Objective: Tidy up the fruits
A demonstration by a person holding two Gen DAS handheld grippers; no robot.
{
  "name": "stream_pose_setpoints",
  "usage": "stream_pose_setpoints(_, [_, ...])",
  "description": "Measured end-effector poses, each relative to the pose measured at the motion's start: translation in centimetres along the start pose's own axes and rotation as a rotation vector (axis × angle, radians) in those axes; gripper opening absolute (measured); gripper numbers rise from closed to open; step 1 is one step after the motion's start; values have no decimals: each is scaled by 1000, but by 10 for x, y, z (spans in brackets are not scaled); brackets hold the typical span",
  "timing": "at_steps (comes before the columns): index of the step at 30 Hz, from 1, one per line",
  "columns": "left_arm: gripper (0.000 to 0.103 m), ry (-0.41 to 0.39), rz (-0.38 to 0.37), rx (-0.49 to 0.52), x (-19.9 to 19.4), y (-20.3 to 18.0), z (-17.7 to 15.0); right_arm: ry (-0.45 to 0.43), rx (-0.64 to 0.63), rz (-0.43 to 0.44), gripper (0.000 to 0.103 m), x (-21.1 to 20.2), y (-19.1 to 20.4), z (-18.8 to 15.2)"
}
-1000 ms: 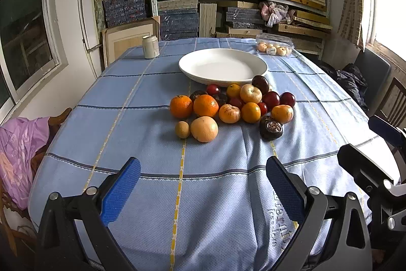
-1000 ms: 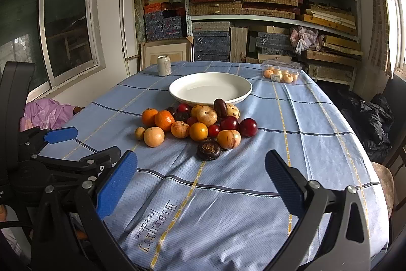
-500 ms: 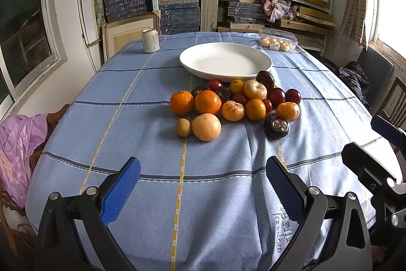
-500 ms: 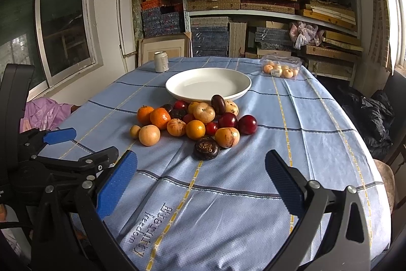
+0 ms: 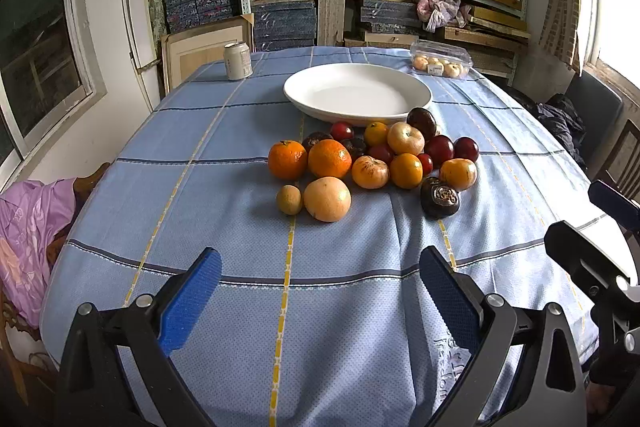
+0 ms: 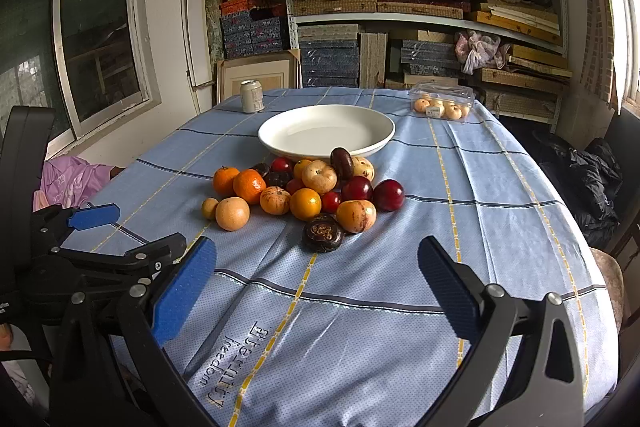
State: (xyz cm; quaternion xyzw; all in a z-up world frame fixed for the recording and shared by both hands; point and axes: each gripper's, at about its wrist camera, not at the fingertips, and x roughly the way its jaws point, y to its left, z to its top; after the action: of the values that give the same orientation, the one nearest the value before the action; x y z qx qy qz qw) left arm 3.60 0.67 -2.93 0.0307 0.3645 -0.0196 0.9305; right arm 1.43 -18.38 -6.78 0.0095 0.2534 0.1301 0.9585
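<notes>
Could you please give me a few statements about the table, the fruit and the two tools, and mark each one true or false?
1. The wide white ceramic plate has no fruit in it. True.
2. The left tool is shut on an orange. False: its blue-padded fingers stand apart with nothing between them, short of the fruit.
3. The dark purple wrinkled fruit lies at the near edge of the fruit pile. True.
4. The silver drink can lies on its side. False: it stands upright near the far left of the blue checked tablecloth.
5. The right tool is open and holds nothing. True.
6. The clear plastic box of small pale fruits sits on the plate. False: it sits apart, at the far right edge.
</notes>
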Motion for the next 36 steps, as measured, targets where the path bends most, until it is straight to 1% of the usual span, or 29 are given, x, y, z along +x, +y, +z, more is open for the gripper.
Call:
stream_pose_setpoints(7, [100,1,0,0,1,0,-1,1,1,0,99,0,0,0])
stream_pose_setpoints(14, [100,13,1,0,9,1,-1,14,4,0,99,7,-2,-2])
stream_pose_setpoints(18, [100,34,4,-14,21,7,-1,46,8,-2,99,22,-5,-4])
stream_pose_setpoints(20, [100,43,20,-23,28,12,0,64,12,0,99,30,-8,-6])
stream_pose_setpoints(24, [100,79,26,-38,45,19,1,117,51,1,99,53,-20,-9])
stream_pose_setpoints(28, [100,121,-3,-36,64,22,2,150,83,1,99,74,-31,-7])
stream_pose_setpoints(31, [100,150,-47,-36,78,25,5,171,94,16,99,87,-36,-4])
stream_pose_setpoints(32, [100,153,-50,-37,81,27,7,177,94,27,97,92,-37,-2])
stream_pose_setpoints(34, [100,154,-53,-39,90,33,12,182,93,36,85,99,-38,2])
stream_pose_setpoints(35, [100,154,-57,-45,93,38,15,190,94,40,77,103,-39,5])
stream_pose_setpoints(36, [100,155,-60,-51,96,41,17,202,103,47,75,108,-43,8])
